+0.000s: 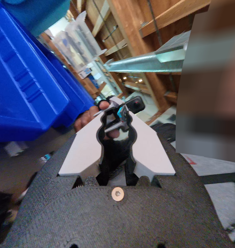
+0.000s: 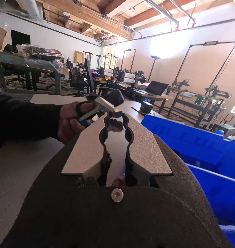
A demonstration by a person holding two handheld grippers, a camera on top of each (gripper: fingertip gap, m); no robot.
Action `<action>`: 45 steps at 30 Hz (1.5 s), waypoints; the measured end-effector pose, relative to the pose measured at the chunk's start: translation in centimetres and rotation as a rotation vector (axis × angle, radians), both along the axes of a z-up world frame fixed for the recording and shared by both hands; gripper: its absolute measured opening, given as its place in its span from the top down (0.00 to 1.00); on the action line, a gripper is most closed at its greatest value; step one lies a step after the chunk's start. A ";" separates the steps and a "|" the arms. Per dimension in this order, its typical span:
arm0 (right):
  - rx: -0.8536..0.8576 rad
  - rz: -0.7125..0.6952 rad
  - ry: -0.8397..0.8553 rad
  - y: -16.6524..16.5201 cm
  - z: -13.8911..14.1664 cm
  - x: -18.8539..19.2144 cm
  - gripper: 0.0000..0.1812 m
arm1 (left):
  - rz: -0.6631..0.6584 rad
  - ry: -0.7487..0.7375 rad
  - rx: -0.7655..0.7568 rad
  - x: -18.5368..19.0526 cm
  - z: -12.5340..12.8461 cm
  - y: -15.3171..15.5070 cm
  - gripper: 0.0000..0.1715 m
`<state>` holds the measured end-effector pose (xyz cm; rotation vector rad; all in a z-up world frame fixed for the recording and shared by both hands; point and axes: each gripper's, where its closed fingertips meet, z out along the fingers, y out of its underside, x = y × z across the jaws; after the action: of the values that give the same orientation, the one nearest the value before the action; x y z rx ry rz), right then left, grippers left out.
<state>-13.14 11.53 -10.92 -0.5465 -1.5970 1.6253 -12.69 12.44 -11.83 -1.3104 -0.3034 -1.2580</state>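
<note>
1. Nearest the lens, the black printed body of the left gripper (image 1: 116, 115) is filling the lower part of its view, with a silver screw (image 1: 117, 193) sitting at its centre. Its two pale fingers are reaching forward with a wavy gap between them.
2. A small teal, red and grey piece (image 1: 122, 114) is sitting right at those fingertips, well clear of the table. The jaws are standing partly apart, and I cannot tell whether they are clamping the piece or only flanking it.
3. The right gripper (image 2: 116, 114) is meeting it head-on. The same piece is showing between its tips and nearly spanning the gap, but whether that gripper is pinching it I cannot tell either.
4. The right hand (image 1: 87, 118) and the left hand (image 2: 70, 120) are each squeezing a trigger handle, the left arm wearing a black sleeve.
5. A blue bin (image 2: 194, 140) is lying just beside the grippers, on the right gripper's right. It is resting on a white table (image 2: 20, 167).
6. Behind, a workshop room is stretching away. Office chairs (image 2: 79, 83), benches with robot rigs and an open laptop (image 2: 155, 87) are standing under wooden ceiling beams (image 2: 114, 8). Bright light is flaring on the far wall.
</note>
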 end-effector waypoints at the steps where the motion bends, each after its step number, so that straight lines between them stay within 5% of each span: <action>1: -0.023 0.000 -0.027 0.2 0.0 -0.1 0.89 | 0.033 0.070 -0.021 -0.2 -0.4 0.1 0.80; 6: -0.162 0.012 -0.246 0.9 -0.4 -0.6 0.89 | 0.213 0.409 -0.055 -1.7 -1.0 -0.2 0.75; 12: -0.357 0.041 -0.522 1.9 -1.3 -1.1 0.89 | 0.268 0.733 -0.033 -0.9 -1.5 -0.3 0.78; 20: -0.496 0.077 -0.674 1.9 -2.5 -1.1 0.89 | 0.377 1.091 -0.020 -0.2 -3.1 0.7 0.85; 32: -0.583 0.133 -0.692 1.5 -2.4 -1.2 0.89 | 0.457 1.156 0.025 -0.8 -2.6 0.6 0.93; 45: -0.123 -0.017 -0.326 1.2 -2.6 -0.9 0.72 | 0.267 0.543 -0.054 -2.1 -1.9 -0.2 0.95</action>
<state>-14.04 12.69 -13.53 -0.9272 -1.7236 1.6938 -14.74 12.24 -13.71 -1.5445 -0.1178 -0.6416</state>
